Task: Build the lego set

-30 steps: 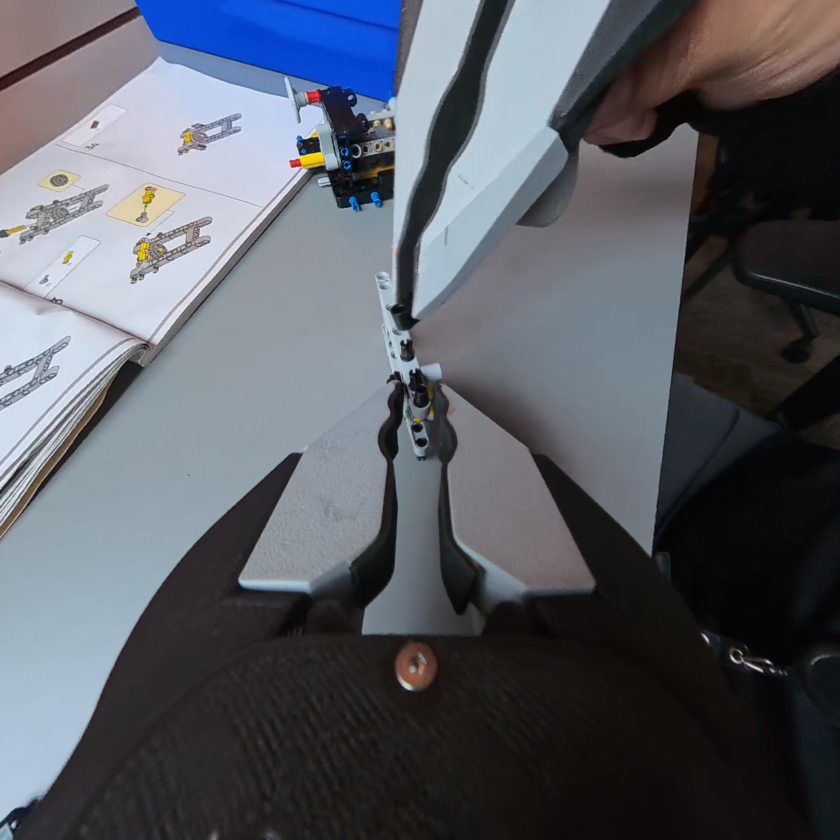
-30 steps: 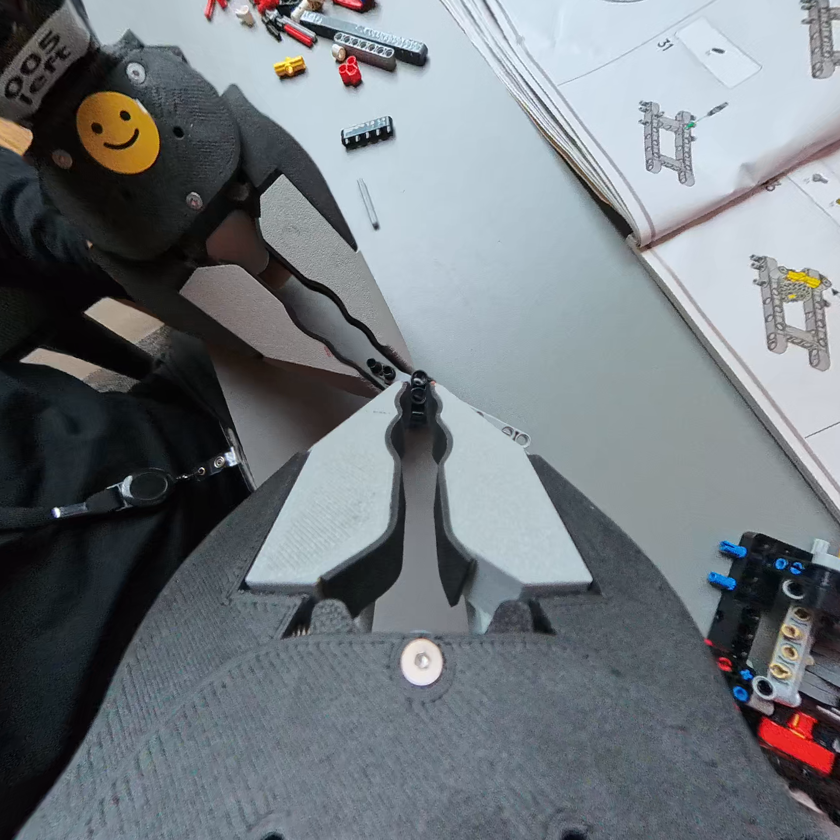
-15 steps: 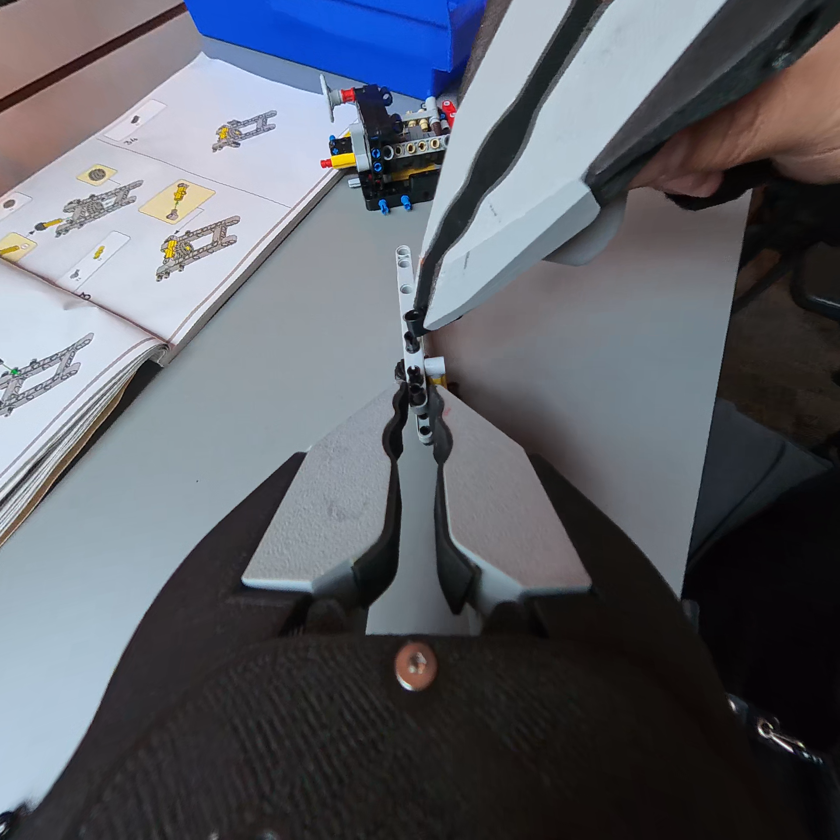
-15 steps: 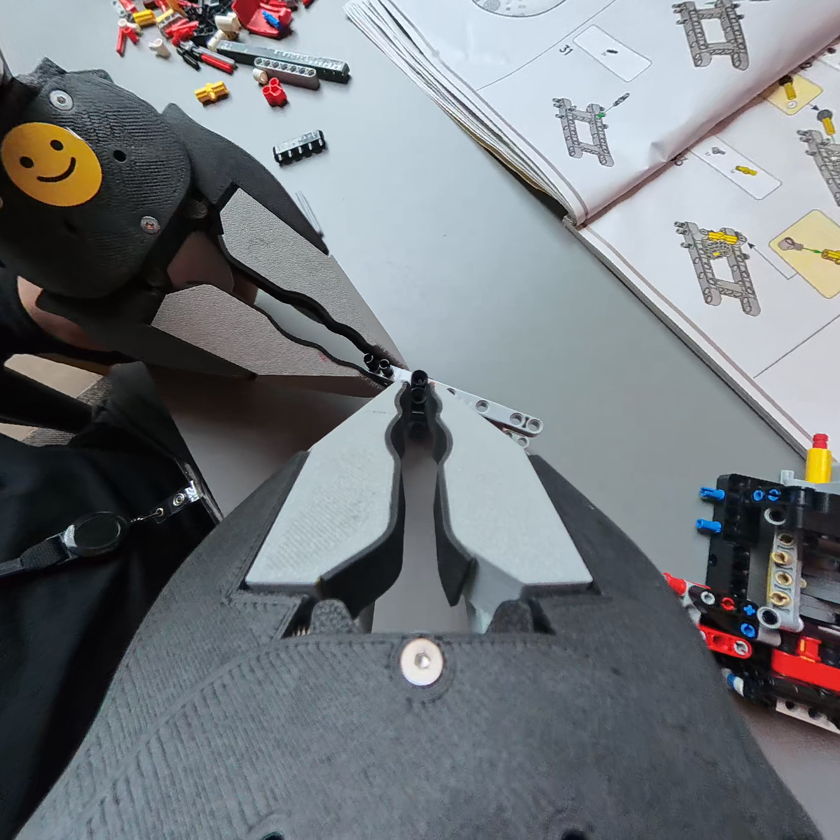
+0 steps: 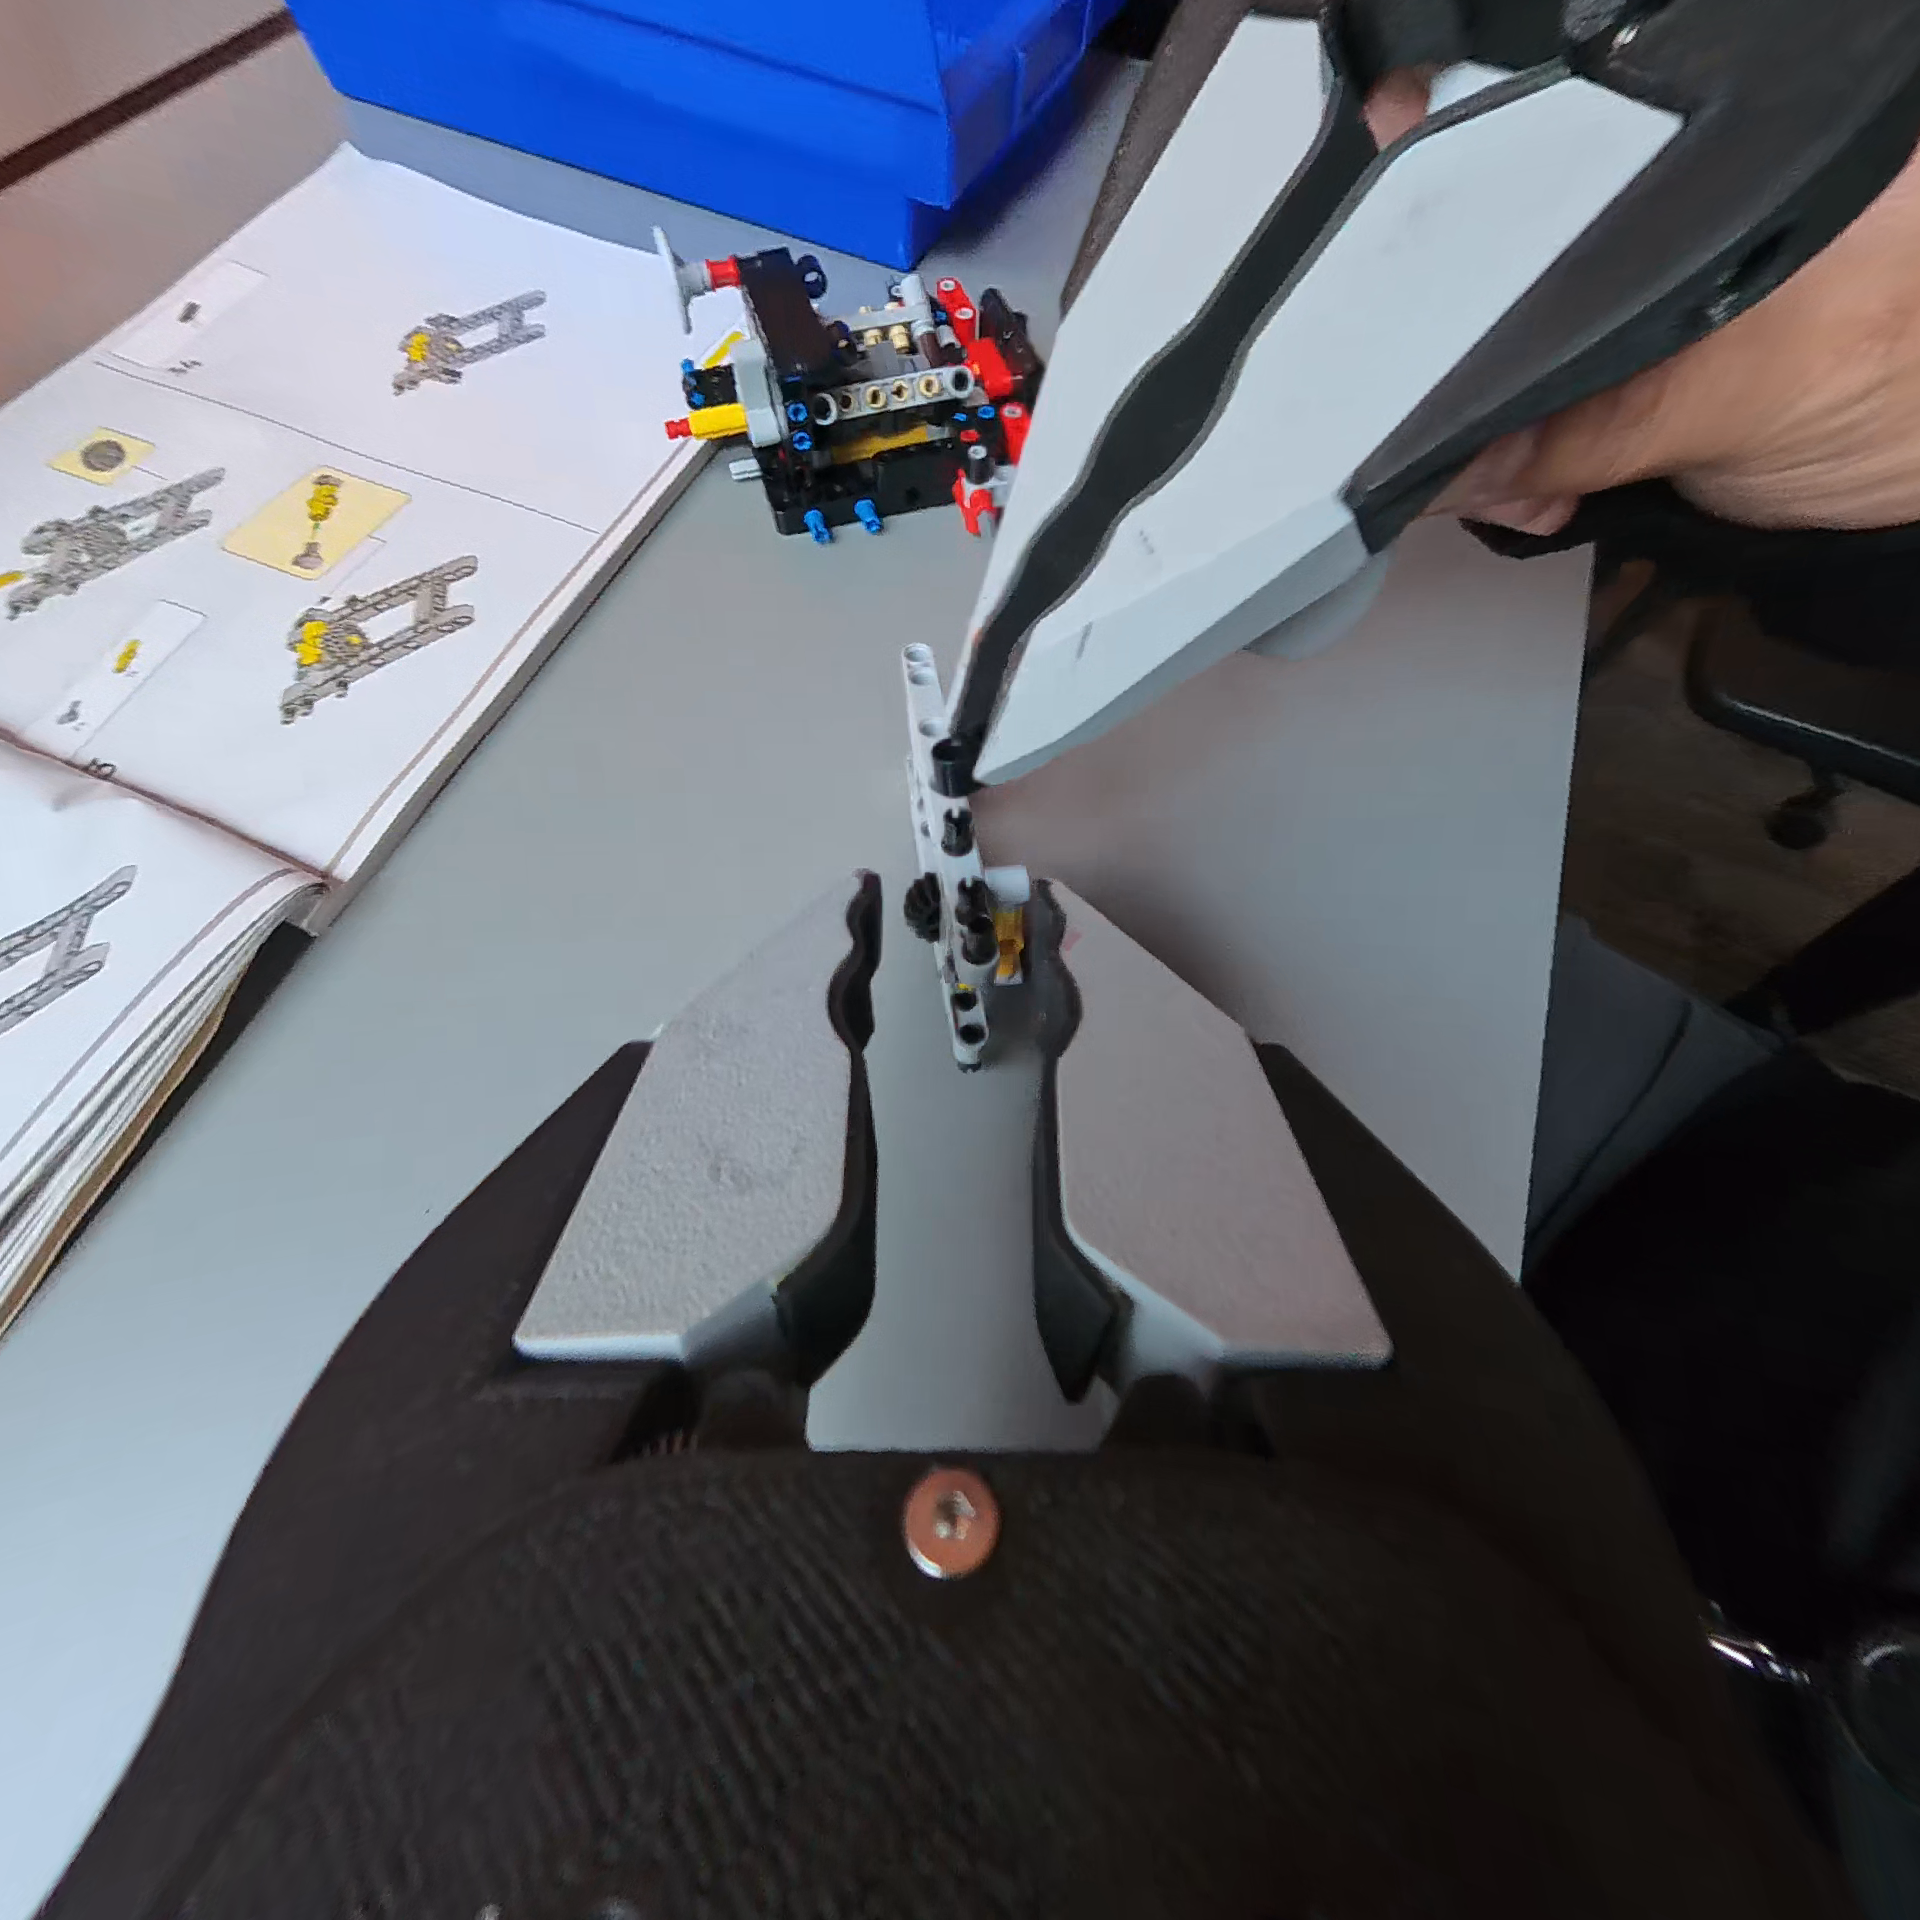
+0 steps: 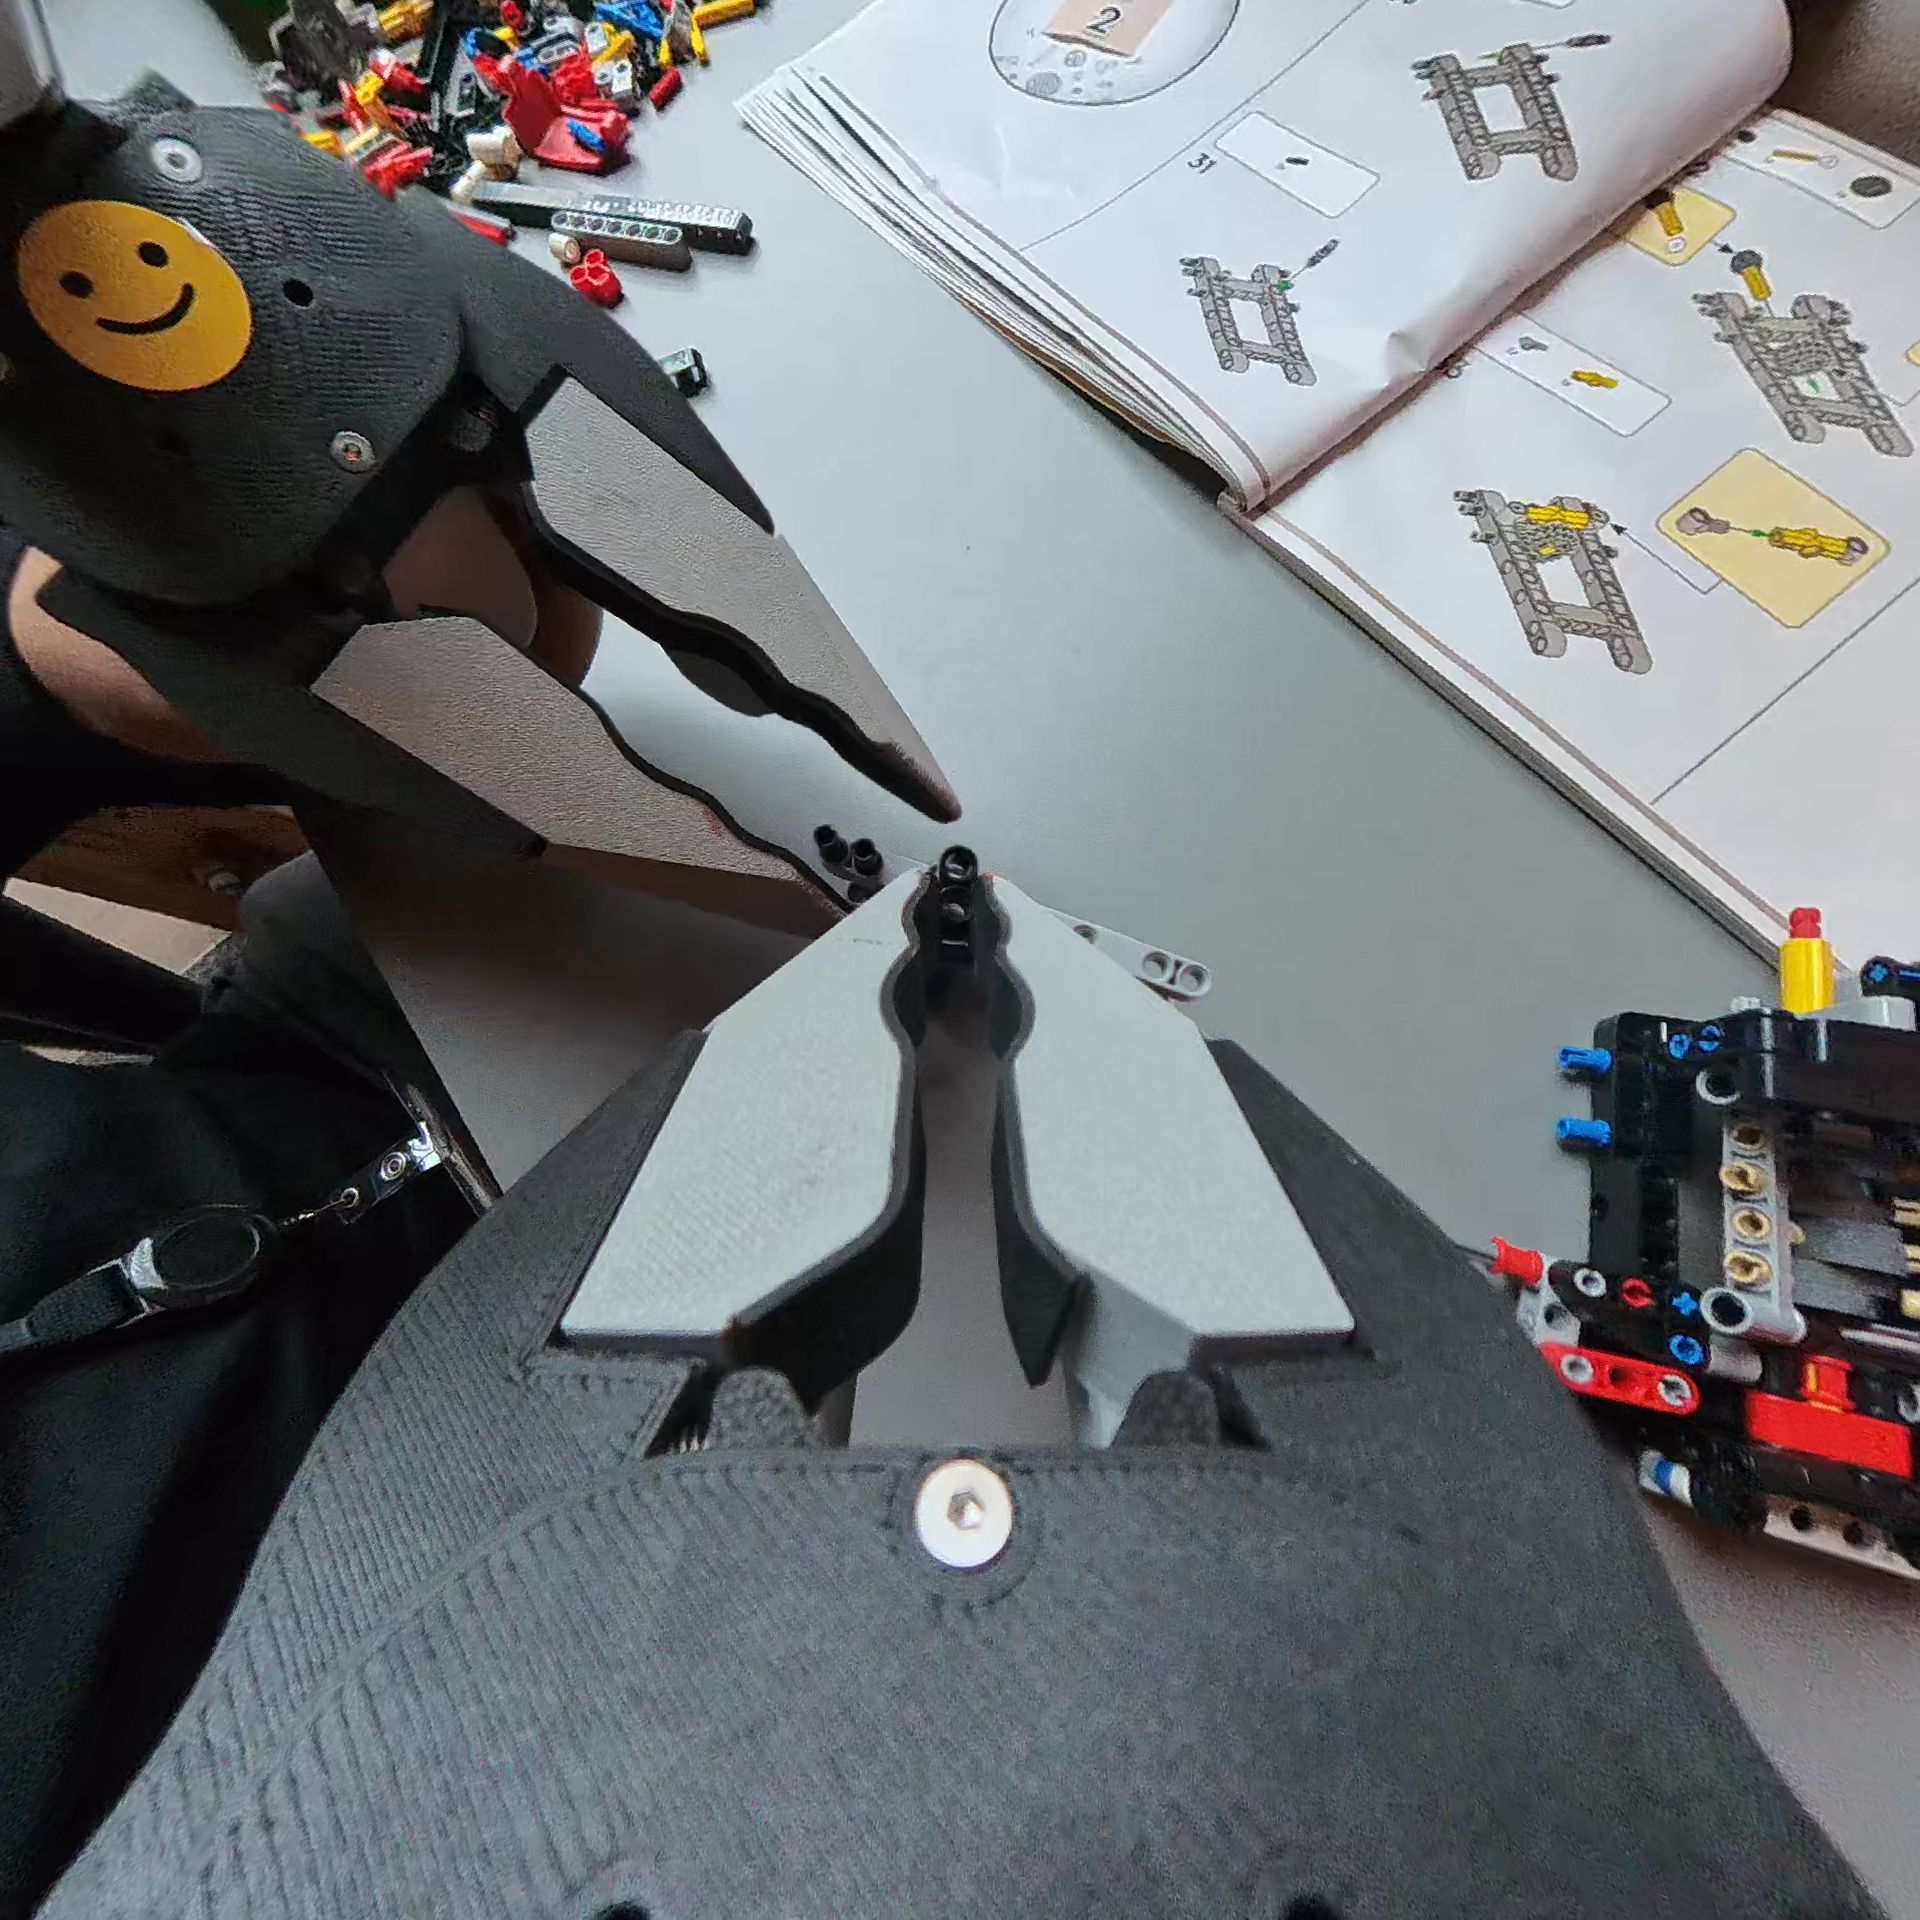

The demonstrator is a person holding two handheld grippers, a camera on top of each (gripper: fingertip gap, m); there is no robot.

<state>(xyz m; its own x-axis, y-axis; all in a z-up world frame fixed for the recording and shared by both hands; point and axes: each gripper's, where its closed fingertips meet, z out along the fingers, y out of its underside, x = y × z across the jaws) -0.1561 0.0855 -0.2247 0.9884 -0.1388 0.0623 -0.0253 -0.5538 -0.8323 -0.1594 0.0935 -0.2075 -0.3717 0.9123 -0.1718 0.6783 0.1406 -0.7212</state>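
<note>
Left gripper (image 5: 951,914): jaws spread apart, the grey beam (image 5: 961,935) standing between them, against the right-hand finger and clear of the other. Right gripper (image 6: 958,894): jaws pinched on a black pin (image 6: 956,902), tip pressed against the beam beyond the left gripper's tips, slanting in from above the beam in the left wrist view. A bare hand (image 5: 1756,416) grips the right gripper's body, well above the beam.
</note>
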